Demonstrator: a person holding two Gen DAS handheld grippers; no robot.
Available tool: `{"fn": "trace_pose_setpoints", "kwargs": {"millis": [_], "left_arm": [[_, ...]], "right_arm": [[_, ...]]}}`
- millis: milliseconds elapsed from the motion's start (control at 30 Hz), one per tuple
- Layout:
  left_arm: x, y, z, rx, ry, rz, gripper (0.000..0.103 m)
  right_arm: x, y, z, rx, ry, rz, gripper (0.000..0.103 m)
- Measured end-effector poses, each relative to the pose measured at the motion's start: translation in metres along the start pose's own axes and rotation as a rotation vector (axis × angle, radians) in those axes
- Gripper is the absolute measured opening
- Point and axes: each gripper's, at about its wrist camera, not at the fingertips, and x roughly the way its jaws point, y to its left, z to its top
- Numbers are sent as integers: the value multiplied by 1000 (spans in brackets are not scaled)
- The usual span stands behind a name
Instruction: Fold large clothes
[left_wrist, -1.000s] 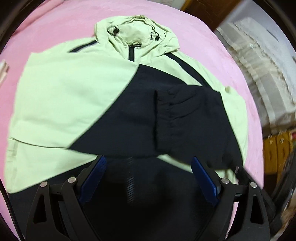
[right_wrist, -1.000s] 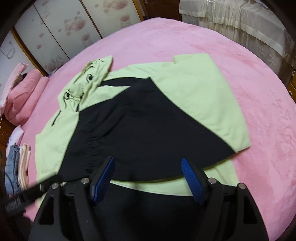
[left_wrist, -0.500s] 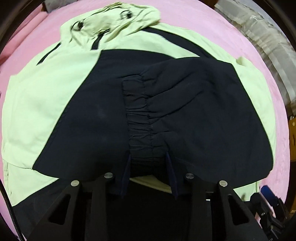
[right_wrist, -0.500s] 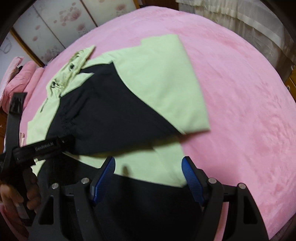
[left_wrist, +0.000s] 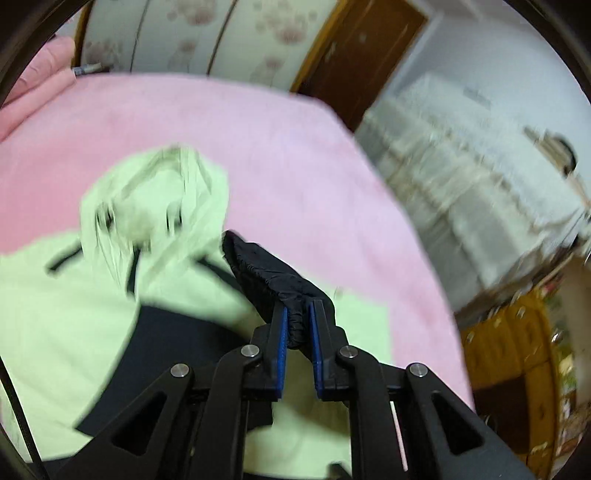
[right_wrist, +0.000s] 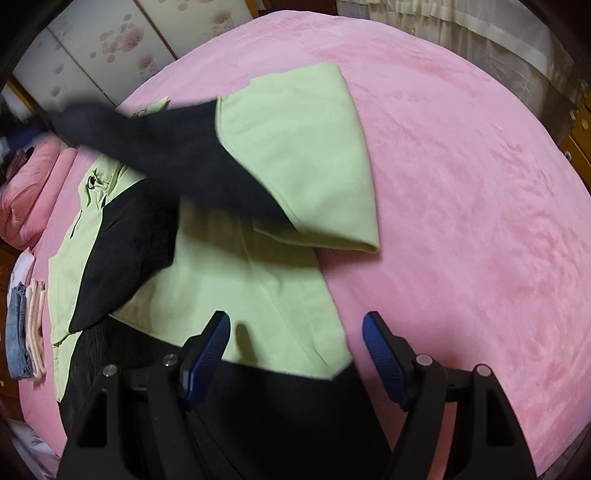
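A pale green and black hooded jacket (right_wrist: 236, 280) lies spread on a pink bed cover (right_wrist: 461, 206), filling the left half of the right wrist view. Its black sleeve (right_wrist: 159, 147) is lifted off the body and stretches, blurred, from the centre toward ten o'clock, while the sleeve's green upper part (right_wrist: 303, 155) lies folded over toward one o'clock.

Only the right wrist view shows the whole garment, with a stack of folded clothes (right_wrist: 26, 328) at the bed's edge at nine o'clock and pink bedding (right_wrist: 33, 188) above it. Only the left wrist view shows what grips the sleeve: the gathered black cuff (left_wrist: 273, 284) sits pinched between the blue pads (left_wrist: 282, 350) of the left gripper (left_wrist: 298, 321), raised over the jacket, with the blurred hood (left_wrist: 155, 206) at ten o'clock. That view also takes in a brown door (left_wrist: 354, 55) at one o'clock and a white frilled cover (left_wrist: 480, 173) at two o'clock.

The left gripper's jaws have just been closing and now stand nearly together, clamped on the cuff. The right gripper (right_wrist: 297, 343) hangs wide open over the jacket's lower hem at six o'clock, with nothing between its pads and no contact with the cloth that can be made out.
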Motion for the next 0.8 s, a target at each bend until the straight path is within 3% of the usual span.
{"fn": "trace_pose_setpoints", "kwargs": {"millis": [133,267,367,433,567,667,767,800], "left_arm": [[-53,19,38,-1,-157,37,9],[-78,62,31,-35,-165,152,9],[-60,113,11,-94,-100,274,9],[-38,151,-17,-145,-15,363,9],[9,219,-88,-246,220,546,10],[9,240,-112,-315,224,510,11],[2,233,-112,-296,203,518,12],[0,231,-110,-285,194,532,18]], "right_arm": [[6,14,10,-49,-17,-17,74],[12,22,21,-89,-38,-54,74],[18,18,29,-93,-34,-91,74],[22,15,32,-82,-33,-96,74],[25,7,36,-58,-29,-102,74],[26,8,41,-60,-32,-113,74],[20,8,40,-49,-52,-127,74],[16,9,41,-38,-71,-139,74]]}}
